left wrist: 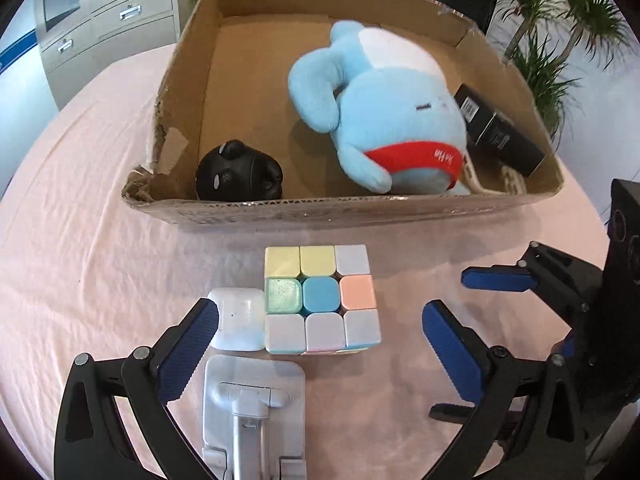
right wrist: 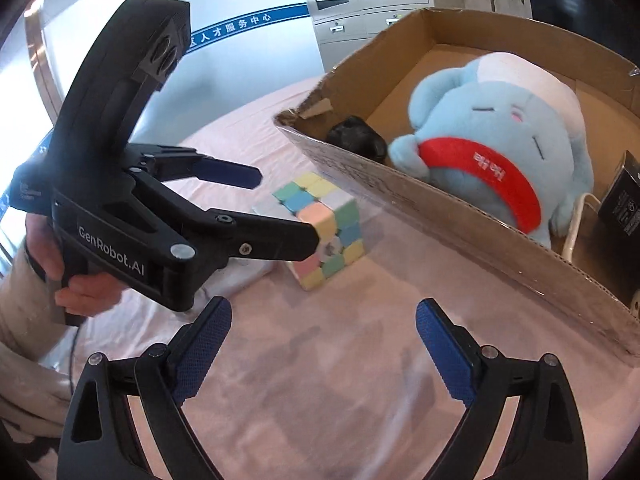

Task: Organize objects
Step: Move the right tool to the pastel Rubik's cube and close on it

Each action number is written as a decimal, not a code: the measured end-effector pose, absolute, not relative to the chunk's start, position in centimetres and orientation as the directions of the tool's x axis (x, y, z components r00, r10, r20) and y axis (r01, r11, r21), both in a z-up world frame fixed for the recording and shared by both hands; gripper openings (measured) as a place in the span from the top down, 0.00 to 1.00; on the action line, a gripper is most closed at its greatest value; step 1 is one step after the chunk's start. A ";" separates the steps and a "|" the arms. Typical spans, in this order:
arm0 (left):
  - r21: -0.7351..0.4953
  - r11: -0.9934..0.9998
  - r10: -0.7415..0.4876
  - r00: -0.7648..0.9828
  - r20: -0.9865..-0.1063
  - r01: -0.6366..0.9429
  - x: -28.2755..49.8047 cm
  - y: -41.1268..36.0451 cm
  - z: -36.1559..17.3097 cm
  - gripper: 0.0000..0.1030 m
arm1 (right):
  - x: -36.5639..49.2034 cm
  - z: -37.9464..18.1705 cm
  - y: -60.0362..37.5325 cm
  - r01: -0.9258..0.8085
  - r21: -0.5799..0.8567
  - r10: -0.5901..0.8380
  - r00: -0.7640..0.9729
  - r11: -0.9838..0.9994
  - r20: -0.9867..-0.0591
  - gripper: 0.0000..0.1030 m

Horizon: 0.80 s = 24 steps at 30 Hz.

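A pastel puzzle cube (left wrist: 321, 298) sits on the pink tablecloth just in front of a cardboard box (left wrist: 344, 210). My left gripper (left wrist: 320, 324) is open, its fingers on either side of the cube and a white earbud case (left wrist: 238, 318) that touches the cube's left side. A white folding stand (left wrist: 254, 404) lies below them. In the right wrist view the cube (right wrist: 324, 228) stands beside the box (right wrist: 460, 216), with the left gripper (right wrist: 284, 208) around it. My right gripper (right wrist: 322, 320) is open and empty above the cloth.
The box holds a blue plush toy (left wrist: 384, 112) with a red collar, a black mouse-like object (left wrist: 240, 176) and a black carton (left wrist: 500, 132). Grey cabinets (left wrist: 108, 20) and potted plants (left wrist: 560, 40) stand behind the table.
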State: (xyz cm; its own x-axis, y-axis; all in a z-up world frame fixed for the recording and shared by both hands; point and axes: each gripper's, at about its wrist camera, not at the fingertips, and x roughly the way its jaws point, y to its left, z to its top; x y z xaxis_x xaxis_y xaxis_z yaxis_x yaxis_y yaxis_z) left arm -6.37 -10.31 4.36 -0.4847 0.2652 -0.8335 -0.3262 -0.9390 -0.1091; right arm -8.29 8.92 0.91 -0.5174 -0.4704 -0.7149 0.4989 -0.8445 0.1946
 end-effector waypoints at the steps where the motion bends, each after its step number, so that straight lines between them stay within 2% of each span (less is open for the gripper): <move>1: -0.108 -0.939 0.265 -0.485 -0.834 -0.327 -6.3 -10.2 4.1 0.01 | -8.4 0.4 9.2 0.493 0.195 -0.462 -0.507 -0.848 -0.728 0.09; 2: -0.107 -0.937 0.266 -0.485 -0.833 -0.331 -6.3 -9.9 4.1 0.01 | -8.3 0.1 9.3 0.490 0.200 -0.460 -0.497 -0.849 -0.735 0.09; 4: -0.082 -0.938 0.249 -0.488 -0.836 -0.338 -6.3 -9.3 4.0 0.10 | -8.6 -0.4 9.3 0.496 0.190 -0.450 -0.480 -0.848 -0.753 0.09; 6: -0.003 -0.941 0.182 -0.496 -0.849 -0.339 -6.3 -8.4 3.7 0.47 | -8.3 -0.6 9.2 0.512 0.167 -0.443 -0.481 -0.842 -0.757 0.09; 8: 0.022 -0.936 0.164 -0.492 -0.855 -0.351 -6.2 -8.0 3.6 0.47 | -8.0 -0.7 9.2 0.527 0.149 -0.437 -0.479 -0.837 -0.762 0.09; 12: -0.067 -0.897 0.272 -0.424 -0.864 -0.437 -5.1 -7.1 3.8 0.47 | -6.7 -1.1 9.5 0.565 0.096 -0.422 -0.482 -0.819 -0.768 0.09; 16: -0.118 -0.852 0.338 -0.363 -0.869 -0.511 -3.7 -6.5 3.8 0.47 | -5.9 -0.4 9.9 0.602 0.088 -0.463 -0.505 -0.794 -0.728 0.09; 20: -0.285 -0.802 0.461 -0.242 -0.854 -0.525 -3.6 -7.8 3.8 0.47 | -5.8 -0.5 9.8 0.612 0.076 -0.458 -0.498 -0.787 -0.736 0.09; 21: -0.325 -0.791 0.488 -0.213 -0.847 -0.519 -3.7 -8.0 3.8 0.47 | -5.7 -0.5 9.4 0.615 0.062 -0.448 -0.497 -0.786 -0.743 0.12; 24: -0.337 -0.784 0.502 -0.213 -0.838 -0.522 -3.5 -7.7 3.7 0.47 | -5.2 -1.0 8.9 0.635 0.043 -0.438 -0.480 -0.772 -0.760 0.40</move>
State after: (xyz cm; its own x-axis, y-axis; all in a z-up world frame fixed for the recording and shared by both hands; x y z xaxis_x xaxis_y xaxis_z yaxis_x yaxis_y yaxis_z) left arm -3.47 -7.74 3.66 -0.2129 0.5019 -0.8383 -0.5220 -0.7837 -0.3366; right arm -5.15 8.88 -0.96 -0.4802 -0.4377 -0.7601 0.6347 -0.7715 0.0432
